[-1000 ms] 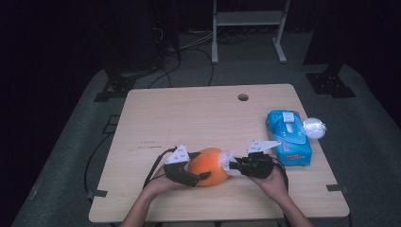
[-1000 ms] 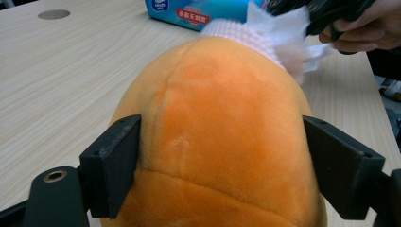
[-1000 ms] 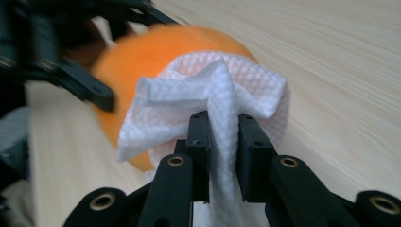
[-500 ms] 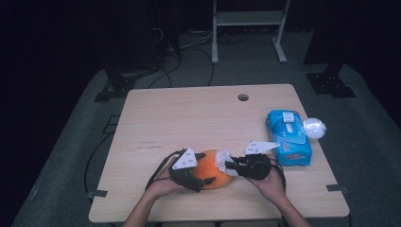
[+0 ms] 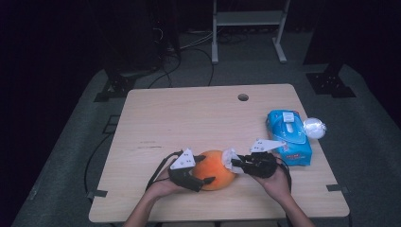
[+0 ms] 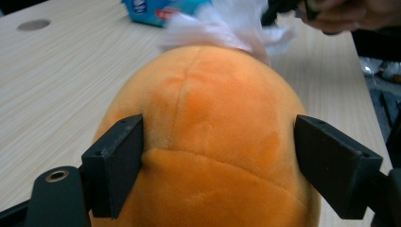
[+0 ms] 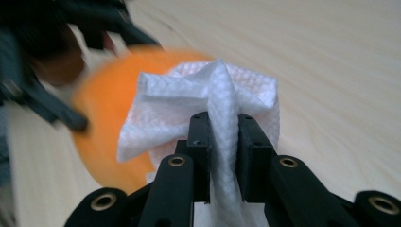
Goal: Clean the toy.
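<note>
L gripper (image 6: 215, 156): jaws just closing, clamped on orange plush ball (image 5: 215, 169) | R gripper (image 7: 223, 142): pinching white wipe (image 7: 208, 99), wipe against ball

Table (image 5: 189, 118): pale wood, round cable hole (image 5: 243, 97) near far edge
Floor (image 5: 75, 156): grey carpet, black cables trailing
Far end: white metal frame (image 5: 248, 19)
Light: dim, dark surroundings
</note>
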`<state>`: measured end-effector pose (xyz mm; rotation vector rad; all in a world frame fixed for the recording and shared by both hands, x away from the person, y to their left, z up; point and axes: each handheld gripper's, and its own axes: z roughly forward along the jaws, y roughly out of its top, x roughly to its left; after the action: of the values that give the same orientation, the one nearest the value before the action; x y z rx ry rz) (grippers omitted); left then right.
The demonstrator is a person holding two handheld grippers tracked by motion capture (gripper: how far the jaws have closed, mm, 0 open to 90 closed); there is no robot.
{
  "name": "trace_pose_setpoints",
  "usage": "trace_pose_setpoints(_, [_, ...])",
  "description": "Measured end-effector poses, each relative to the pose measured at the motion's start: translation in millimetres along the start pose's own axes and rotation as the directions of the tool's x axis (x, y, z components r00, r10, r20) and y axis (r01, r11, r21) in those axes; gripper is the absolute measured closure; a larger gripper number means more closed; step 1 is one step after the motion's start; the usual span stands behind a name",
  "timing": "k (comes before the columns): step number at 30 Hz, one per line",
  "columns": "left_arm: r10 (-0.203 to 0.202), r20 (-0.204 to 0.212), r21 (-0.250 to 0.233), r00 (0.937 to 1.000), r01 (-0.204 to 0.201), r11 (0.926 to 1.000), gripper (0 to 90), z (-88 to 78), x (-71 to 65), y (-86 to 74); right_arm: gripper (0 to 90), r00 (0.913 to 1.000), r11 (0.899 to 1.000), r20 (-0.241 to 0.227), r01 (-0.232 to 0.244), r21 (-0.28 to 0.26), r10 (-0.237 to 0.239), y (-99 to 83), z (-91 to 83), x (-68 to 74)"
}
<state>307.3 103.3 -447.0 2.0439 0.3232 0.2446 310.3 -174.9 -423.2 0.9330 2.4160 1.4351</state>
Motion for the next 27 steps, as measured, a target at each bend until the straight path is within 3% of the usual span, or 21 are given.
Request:
trace_pose_setpoints(2, [0.018, -0.003, 0.002, 0.9998, -0.018, 0.9998, 18.3, 3.5, -4.2, 2.6, 76.6, 0.999, 0.999, -0.032, 0.032, -0.033, -0.033, 7.7, -1.0, 11.0])
trace_pose_setpoints(5, [0.032, -0.002, 0.008, 0.9995, -0.032, 0.9995, 18.2, 2.5, -3.8, 2.8, 76.4, 0.9963, 0.996, -0.019, 0.084, -0.006, -0.084, 8.1, 4.1, 19.5])
trace_pose_setpoints(7, [0.032, -0.011, 0.01, 0.9994, -0.032, 0.9994, 17.7, -1.5, -0.7, 4.6, 76.5, 0.9978, 0.998, -0.032, 0.057, 0.0, -0.057, 4.0, 5.9, 14.4])
trace_pose_setpoints(9, [0.019, -0.029, 0.011, 0.9994, -0.019, 0.9998, 14.9, -4.7, 2.6, 6.9, 76.5, 0.9986, 0.999, -0.016, 0.051, 0.014, -0.051, 1.9, 4.7, 9.3])
trace_pose_setpoints(11, [-0.029, -0.054, 0.003, 0.9981, 0.029, 0.9996, 11.2, -5.7, 6.8, 6.7, 76.4, 0.9995, 0.999, 0.004, 0.031, 0.029, -0.031, -1.2, 3.0, 2.1])
trace_pose_setpoints(12, [-0.061, -0.047, -0.008, 0.9971, 0.06, 0.9982, 10.5, -4.6, 8.7, 4.7, 76.4, 0.9997, 0.999, 0.01, 0.022, 0.037, -0.022, -3.2, 2.5, -1.5])
trace_pose_setpoints(15, [-0.041, -0.033, -0.003, 0.9986, 0.041, 0.9992, 13.1, -1.9, 6.7, 2.2, 76.3, 0.9998, 1.0, 0.019, 0.009, 0.025, -0.01, -2.6, 0.0, -3.2])
trace_pose_setpoints(18, [-0.026, -0.022, 0.009, 0.9994, 0.026, 0.9996, 14.3, -1.9, 5.1, 2.4, 76.3, 0.9993, 0.999, 0.012, 0.037, -0.005, -0.037, 3.5, -0.8, 5.0])
trace_pose_setpoints(20, [-0.027, -0.015, 0.025, 0.9995, 0.027, 0.9993, 15.6, -3.9, 6.8, 1.4, 76.1, 0.9992, 0.999, 0.007, 0.04, 0.007, -0.04, 3.1, 3.3, 5.6])
trace_pose_setpoints(23, [-0.06, -0.005, 0.023, 0.9982, 0.06, 0.9979, 15.6, -6.2, 11.8, -3.4, 76.2, 0.9998, 1.0, -0.018, -0.008, 0.013, 0.008, -3.3, 7.2, -1.9])
trace_pose_setpoints(27, [-0.08, 0.001, 0.017, 0.9968, 0.08, 0.9966, 15.6, -7.5, 14.5, -6.4, 76.2, 0.9984, 0.998, 0.001, -0.056, 0.041, 0.056, -9.9, 6.2, -14.6])
